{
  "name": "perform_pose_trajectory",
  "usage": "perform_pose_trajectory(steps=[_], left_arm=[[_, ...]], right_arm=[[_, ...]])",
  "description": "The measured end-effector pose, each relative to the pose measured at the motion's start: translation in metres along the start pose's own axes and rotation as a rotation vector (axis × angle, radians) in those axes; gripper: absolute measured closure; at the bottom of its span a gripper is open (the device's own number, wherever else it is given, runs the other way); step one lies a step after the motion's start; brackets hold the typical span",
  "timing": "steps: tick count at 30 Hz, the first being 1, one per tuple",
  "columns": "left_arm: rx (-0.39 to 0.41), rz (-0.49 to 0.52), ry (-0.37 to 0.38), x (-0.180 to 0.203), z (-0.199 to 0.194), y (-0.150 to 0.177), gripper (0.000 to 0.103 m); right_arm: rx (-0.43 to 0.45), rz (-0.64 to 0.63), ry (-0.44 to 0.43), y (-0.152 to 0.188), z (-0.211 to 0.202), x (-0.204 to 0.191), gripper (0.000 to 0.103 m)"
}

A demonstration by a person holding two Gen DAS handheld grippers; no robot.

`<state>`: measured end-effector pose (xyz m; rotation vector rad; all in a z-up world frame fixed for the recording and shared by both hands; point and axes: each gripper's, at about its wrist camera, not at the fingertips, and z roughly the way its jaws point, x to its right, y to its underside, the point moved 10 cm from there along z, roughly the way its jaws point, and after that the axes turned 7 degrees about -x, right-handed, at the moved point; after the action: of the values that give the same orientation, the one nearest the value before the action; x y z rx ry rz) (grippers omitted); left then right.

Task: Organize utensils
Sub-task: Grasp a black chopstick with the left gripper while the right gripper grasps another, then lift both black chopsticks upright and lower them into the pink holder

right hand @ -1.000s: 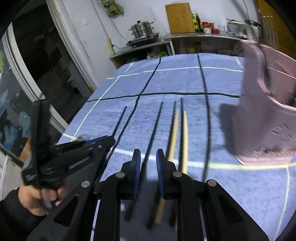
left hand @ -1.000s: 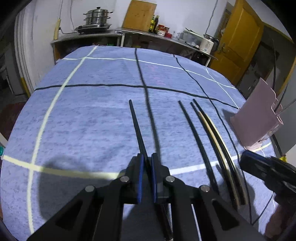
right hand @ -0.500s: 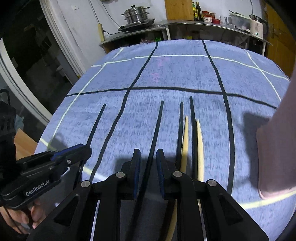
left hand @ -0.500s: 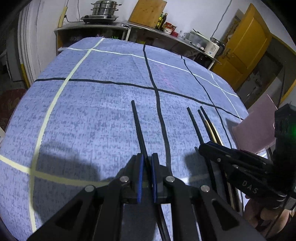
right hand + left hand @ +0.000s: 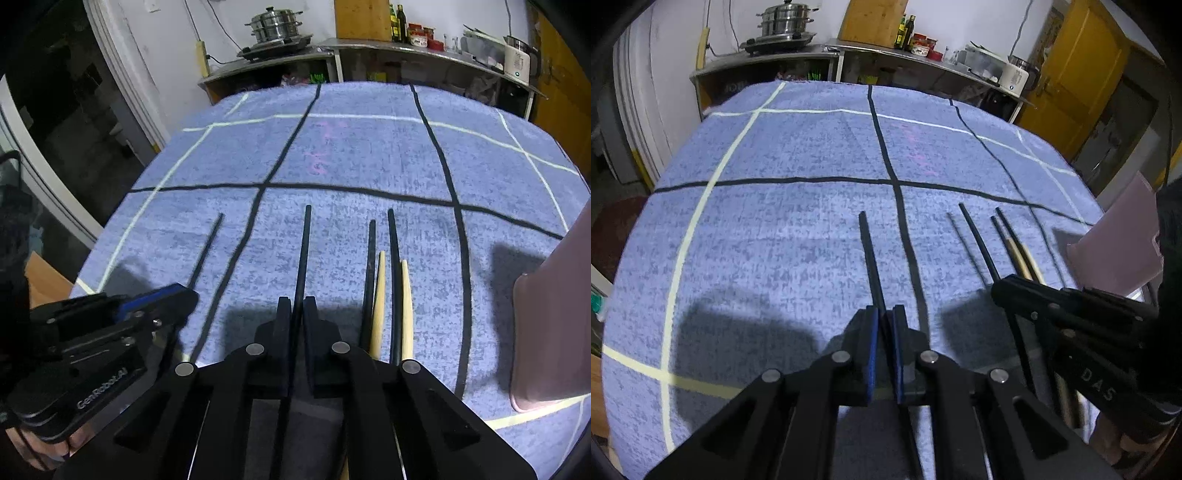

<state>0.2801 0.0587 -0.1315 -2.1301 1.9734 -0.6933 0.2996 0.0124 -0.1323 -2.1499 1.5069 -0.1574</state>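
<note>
Now the right gripper [image 5: 294,308] has just closed its jaws on a black chopstick [image 5: 303,251], which half a second ago lay loose between open pads. The left gripper [image 5: 884,321] is also pinched tight on another black chopstick [image 5: 870,254]. Both chopsticks lie on the blue cloth [image 5: 783,236], so I think each can now be lifted toward the pink holder [image 5: 554,332].

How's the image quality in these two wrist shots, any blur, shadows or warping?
Left wrist view: sharp, fisheye bends the tablecloth lines, corners vignetted, dark shadow beneath the left gripper. Right wrist view: mostly sharp, the left gripper slightly blurred, shadow beside the pink holder.
</note>
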Motion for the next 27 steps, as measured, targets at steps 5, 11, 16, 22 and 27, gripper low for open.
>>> perform_pose_trajectory(steps=[5, 11, 16, 22, 27], left_arm=[[0.045, -0.006, 0.028, 0.005, -0.026, -0.004, 0.097], [0.114, 0.018, 0.060, 0.019, -0.074, -0.006, 0.097], [0.158, 0.042, 0.089, 0.032, -0.112, -0.003, 0.097], [0.191, 0.077, 0.117, 0.050, -0.146, 0.004, 0.097], [0.203, 0.096, 0.131, 0.060, -0.162, 0.009, 0.097]], right_arm=[[0.050, -0.007, -0.026, -0.004, -0.029, -0.008, 0.097], [0.121, -0.010, -0.049, -0.004, -0.075, -0.014, 0.097], [0.174, -0.008, -0.068, 0.004, -0.113, -0.019, 0.097], [0.211, 0.008, -0.090, 0.020, -0.143, -0.020, 0.097], [0.241, 0.027, -0.100, 0.032, -0.166, -0.018, 0.097]])
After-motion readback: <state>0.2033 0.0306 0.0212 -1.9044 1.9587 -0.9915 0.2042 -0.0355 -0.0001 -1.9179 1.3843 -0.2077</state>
